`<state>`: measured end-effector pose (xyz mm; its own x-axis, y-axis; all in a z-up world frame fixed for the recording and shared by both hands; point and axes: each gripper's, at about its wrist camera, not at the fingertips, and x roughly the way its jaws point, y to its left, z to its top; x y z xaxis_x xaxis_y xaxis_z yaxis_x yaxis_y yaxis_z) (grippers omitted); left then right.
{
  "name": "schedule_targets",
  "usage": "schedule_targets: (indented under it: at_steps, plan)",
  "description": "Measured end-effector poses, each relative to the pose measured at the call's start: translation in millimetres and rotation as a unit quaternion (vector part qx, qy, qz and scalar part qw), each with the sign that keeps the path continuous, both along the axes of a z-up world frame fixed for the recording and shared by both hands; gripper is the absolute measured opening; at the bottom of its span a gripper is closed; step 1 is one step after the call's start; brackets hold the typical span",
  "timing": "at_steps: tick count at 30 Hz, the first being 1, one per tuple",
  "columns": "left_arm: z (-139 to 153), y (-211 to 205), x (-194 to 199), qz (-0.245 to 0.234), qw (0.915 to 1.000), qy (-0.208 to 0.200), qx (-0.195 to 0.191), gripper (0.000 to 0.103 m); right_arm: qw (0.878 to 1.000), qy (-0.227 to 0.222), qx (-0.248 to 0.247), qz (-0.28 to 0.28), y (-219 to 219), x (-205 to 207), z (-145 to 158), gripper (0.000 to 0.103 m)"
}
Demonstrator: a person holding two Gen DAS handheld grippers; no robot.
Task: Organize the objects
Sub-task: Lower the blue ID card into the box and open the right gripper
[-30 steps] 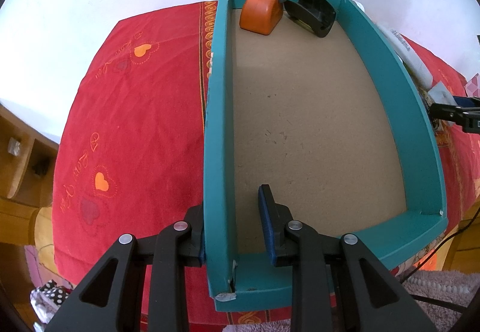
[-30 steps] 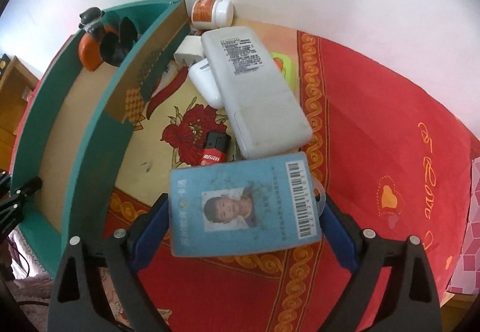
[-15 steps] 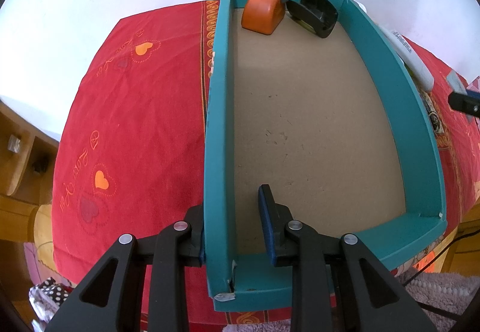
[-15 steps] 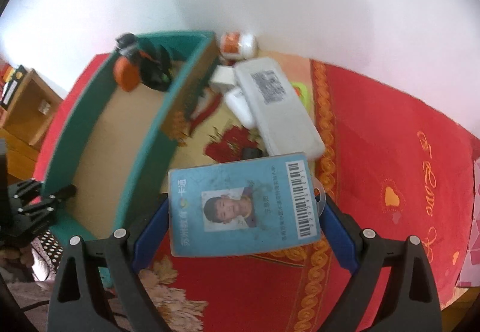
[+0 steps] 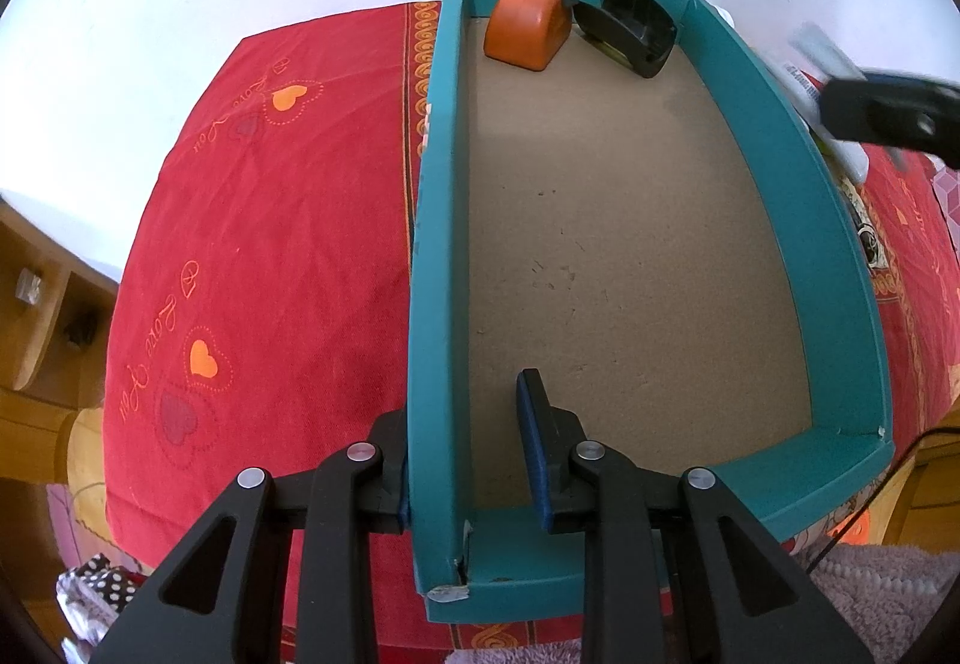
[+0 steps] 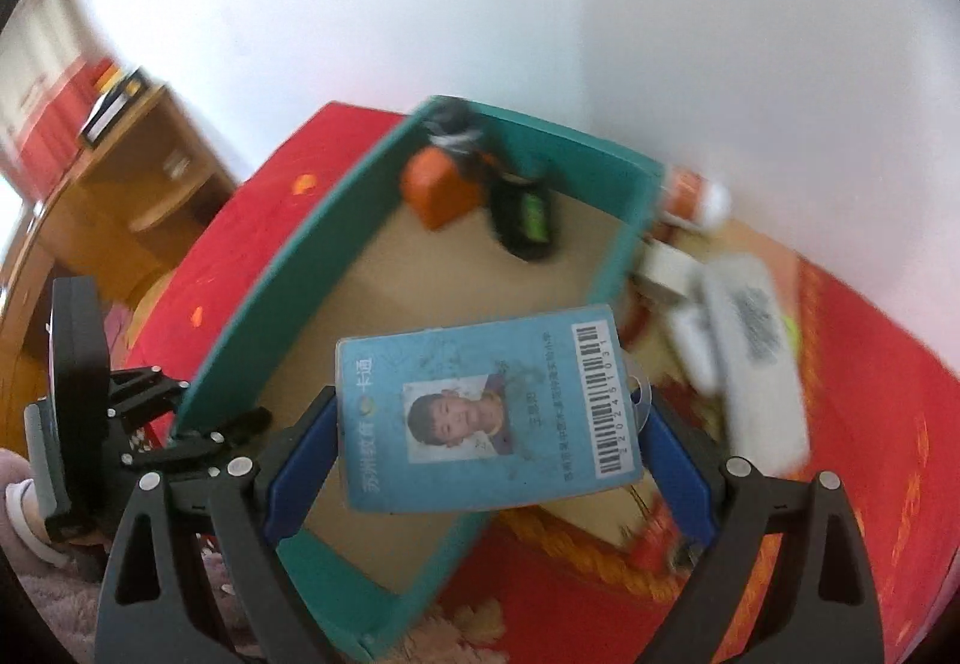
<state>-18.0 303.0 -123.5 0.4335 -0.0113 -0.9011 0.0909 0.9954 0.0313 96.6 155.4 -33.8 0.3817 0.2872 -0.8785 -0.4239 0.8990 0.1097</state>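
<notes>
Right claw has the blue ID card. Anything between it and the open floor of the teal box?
Nothing visible. The ID card held in the right claw hangs over the teal box, whose bare floor is below. The orange item and black item sit only at the far end. The left claw straddles the near left wall.

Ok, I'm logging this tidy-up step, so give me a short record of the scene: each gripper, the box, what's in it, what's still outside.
left gripper: straddles the teal box side wall, one finger each side
right gripper: shut on blue ID card, over the box
in box: orange object, black object
outside: white power bank, white bottle
</notes>
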Motion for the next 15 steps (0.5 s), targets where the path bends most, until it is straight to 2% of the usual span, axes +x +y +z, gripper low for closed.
schedule_targets:
  at_steps: [7, 15]
  plan:
    - [0, 2, -2, 0.002, 1.0000, -0.003, -0.001, 0.028, 0.995, 0.014, -0.014, 0.095, 52, 30, -20, 0.094]
    - [-1, 3, -6, 0.004, 1.0000, -0.006, -0.002, 0.028, 0.988, 0.053, -0.034, 0.139, 79, 55, -57, 0.094]
